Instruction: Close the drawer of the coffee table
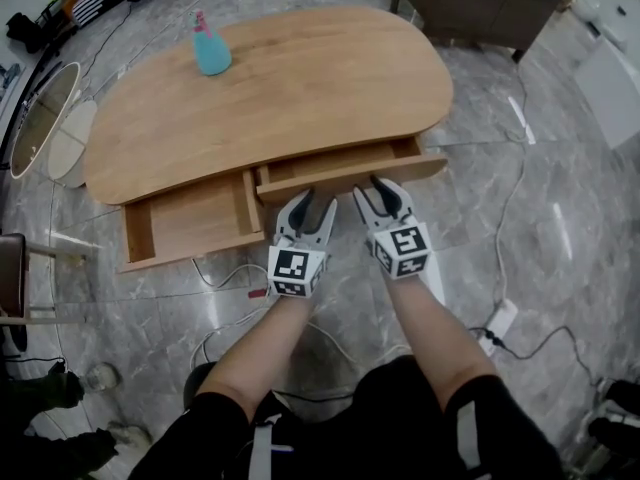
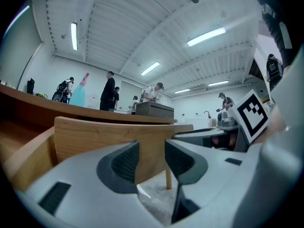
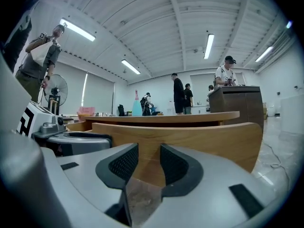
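The wooden coffee table (image 1: pixel 300 88) has two drawers pulled out on my side. The right drawer (image 1: pixel 350 176) is out a short way, and the left drawer (image 1: pixel 190 218) is out further. My left gripper (image 1: pixel 308 206) and right gripper (image 1: pixel 380 193) sit side by side, tips right up to the right drawer's front panel. I cannot tell whether they touch it. In the left gripper view the left gripper (image 2: pixel 152 158) is open, with the panel (image 2: pixel 95 137) just ahead. In the right gripper view the right gripper (image 3: pixel 145 163) is also open, facing the same panel (image 3: pixel 204 137). Neither holds anything.
A teal bottle (image 1: pixel 210 48) stands on the tabletop at the far left. Cables and a power strip (image 1: pixel 497 320) lie on the marble floor to my right. A mirror (image 1: pixel 40 118) lies at the left, and a dark cabinet (image 1: pixel 480 3) stands beyond the table. People stand in the background.
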A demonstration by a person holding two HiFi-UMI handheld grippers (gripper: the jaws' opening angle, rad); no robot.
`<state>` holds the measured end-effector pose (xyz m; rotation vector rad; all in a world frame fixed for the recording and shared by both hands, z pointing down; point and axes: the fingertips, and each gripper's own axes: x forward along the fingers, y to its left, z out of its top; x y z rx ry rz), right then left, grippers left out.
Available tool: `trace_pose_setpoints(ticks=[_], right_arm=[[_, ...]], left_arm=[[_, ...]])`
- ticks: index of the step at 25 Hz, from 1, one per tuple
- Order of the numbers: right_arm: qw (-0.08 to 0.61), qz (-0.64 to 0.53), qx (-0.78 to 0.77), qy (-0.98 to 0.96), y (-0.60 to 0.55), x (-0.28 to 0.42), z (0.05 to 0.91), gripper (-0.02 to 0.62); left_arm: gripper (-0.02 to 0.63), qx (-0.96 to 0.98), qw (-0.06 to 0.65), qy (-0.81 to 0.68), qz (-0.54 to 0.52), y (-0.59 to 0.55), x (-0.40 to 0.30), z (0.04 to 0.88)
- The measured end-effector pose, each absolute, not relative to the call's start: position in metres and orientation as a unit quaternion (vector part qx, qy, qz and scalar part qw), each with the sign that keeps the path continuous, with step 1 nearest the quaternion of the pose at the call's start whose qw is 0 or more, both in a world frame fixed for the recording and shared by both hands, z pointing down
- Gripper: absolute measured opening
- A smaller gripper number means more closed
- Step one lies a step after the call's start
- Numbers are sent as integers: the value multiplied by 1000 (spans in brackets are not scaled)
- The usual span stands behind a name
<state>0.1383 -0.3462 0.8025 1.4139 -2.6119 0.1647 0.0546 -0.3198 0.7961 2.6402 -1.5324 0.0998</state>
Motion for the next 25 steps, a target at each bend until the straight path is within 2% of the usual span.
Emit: trace_pose_setpoints(ticks=[8, 25], right_arm=[[64, 52, 481, -873, -370, 135, 802, 138], [75, 35, 480, -873, -417, 124, 801, 133]], left_arm=[[153, 853, 70, -517, 5, -341, 45, 800], [155, 829, 100, -550, -20, -386, 23, 812]])
